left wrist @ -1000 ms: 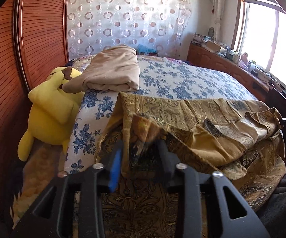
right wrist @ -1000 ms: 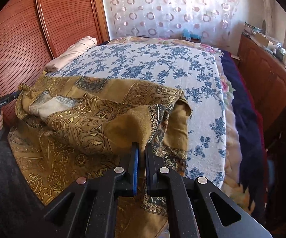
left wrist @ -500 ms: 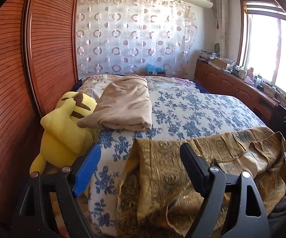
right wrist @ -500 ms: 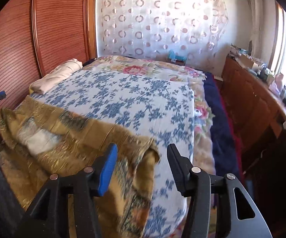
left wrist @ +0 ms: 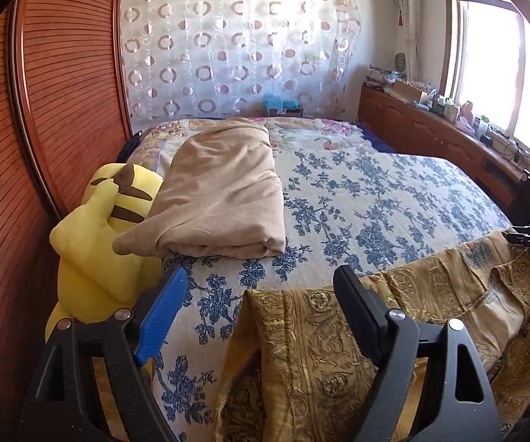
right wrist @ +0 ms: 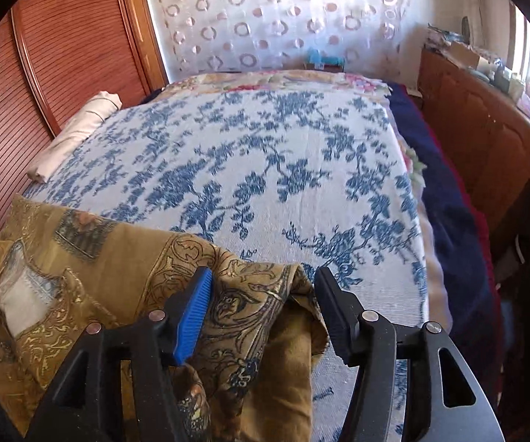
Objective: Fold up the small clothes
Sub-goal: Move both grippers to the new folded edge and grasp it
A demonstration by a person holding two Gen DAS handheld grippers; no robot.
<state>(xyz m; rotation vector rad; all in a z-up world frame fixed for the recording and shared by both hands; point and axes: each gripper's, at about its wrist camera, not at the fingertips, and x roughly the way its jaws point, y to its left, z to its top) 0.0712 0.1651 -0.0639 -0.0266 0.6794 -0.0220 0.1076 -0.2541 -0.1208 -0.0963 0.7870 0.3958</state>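
The one garment is a mustard-gold garment printed with darker paisley scrollwork and touches of blue. It lies crumpled along the near edge of the bed, partly on the blue-flowered cover and partly hanging over that edge. In the right wrist view the same cloth bunches toward the bed's near left corner, where a pale lining panel shows, turned outward. One folded end, plain ochre on its underside, drapes down over the near edge. The fabric is loosely doubled on itself with uneven ridges, not flat and not squared.
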